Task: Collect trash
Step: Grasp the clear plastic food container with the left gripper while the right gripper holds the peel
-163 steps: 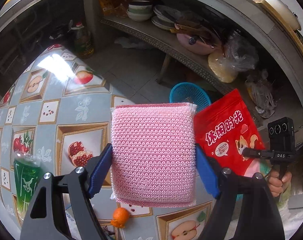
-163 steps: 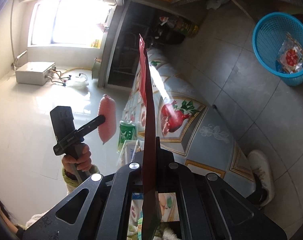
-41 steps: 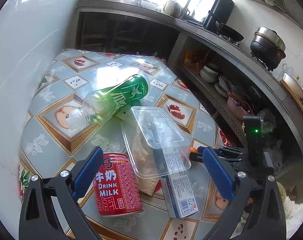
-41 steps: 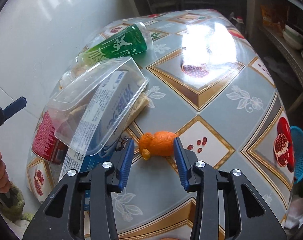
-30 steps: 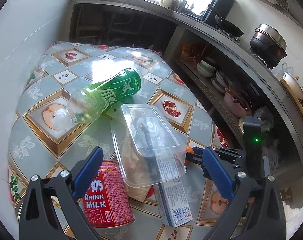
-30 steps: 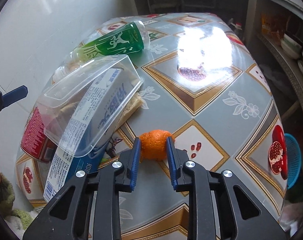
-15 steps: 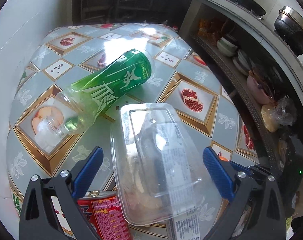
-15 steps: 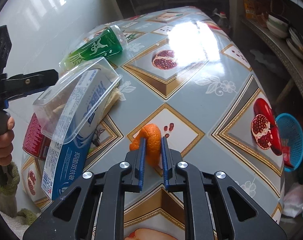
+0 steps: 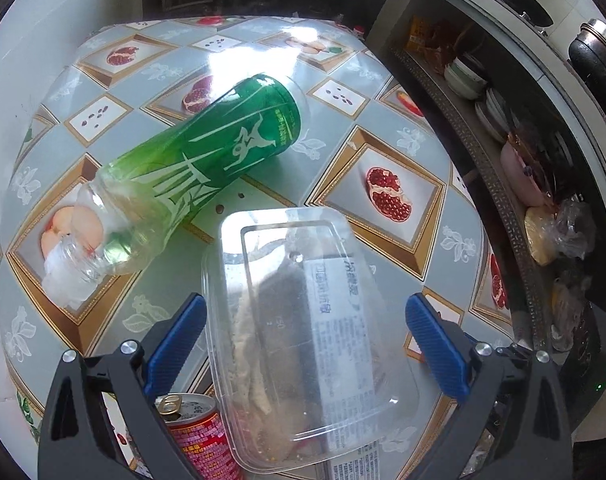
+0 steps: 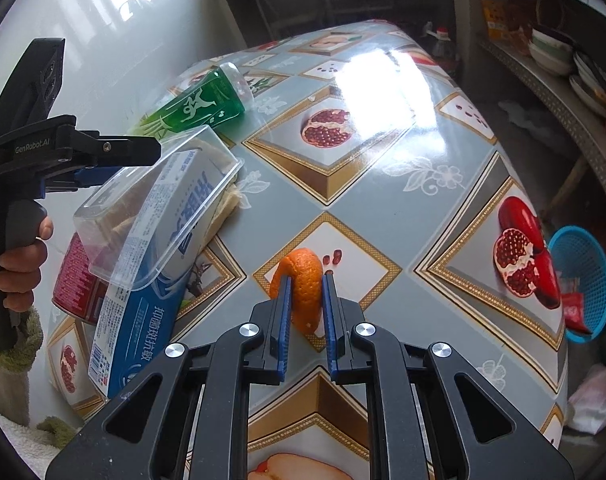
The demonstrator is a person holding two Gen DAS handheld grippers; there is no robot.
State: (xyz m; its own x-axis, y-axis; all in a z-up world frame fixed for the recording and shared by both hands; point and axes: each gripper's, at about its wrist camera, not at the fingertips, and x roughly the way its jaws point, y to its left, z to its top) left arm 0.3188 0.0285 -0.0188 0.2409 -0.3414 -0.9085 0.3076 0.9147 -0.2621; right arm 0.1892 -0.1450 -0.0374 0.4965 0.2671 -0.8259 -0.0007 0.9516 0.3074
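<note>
A kitchen corner, shelves of bowls along one side, and a surface (image 10: 383, 184) under a fruit-patterned oilcloth with rubbish piled at its near end. The right claw (image 10: 306, 300) has just clamped tight on the orange peel (image 10: 301, 280), where a second ago its fingers were only straddling it; now the peel is squeezed narrow between the blue pads, and it looks lifted clear of the cloth, though that's hard to call. So that piece reads as secured, and the blue basket (image 10: 583, 276) on the floor past the far edge, red wrapper already inside, looks like the place for it. Over on the other side, the left claw (image 9: 305, 344) has swung in low and hangs wide open, gripping nothing, its pads either side of the clear plastic tray (image 9: 303, 320), near but not touching as far as I can see. That tray sits tilted over a blue-and-white carton (image 10: 143, 300), with a red milk can (image 9: 199, 436) just beside it and a green bottle (image 9: 199, 160) lying on its side beyond. Plenty left to clear; the tray looks like the left's next pick.
</note>
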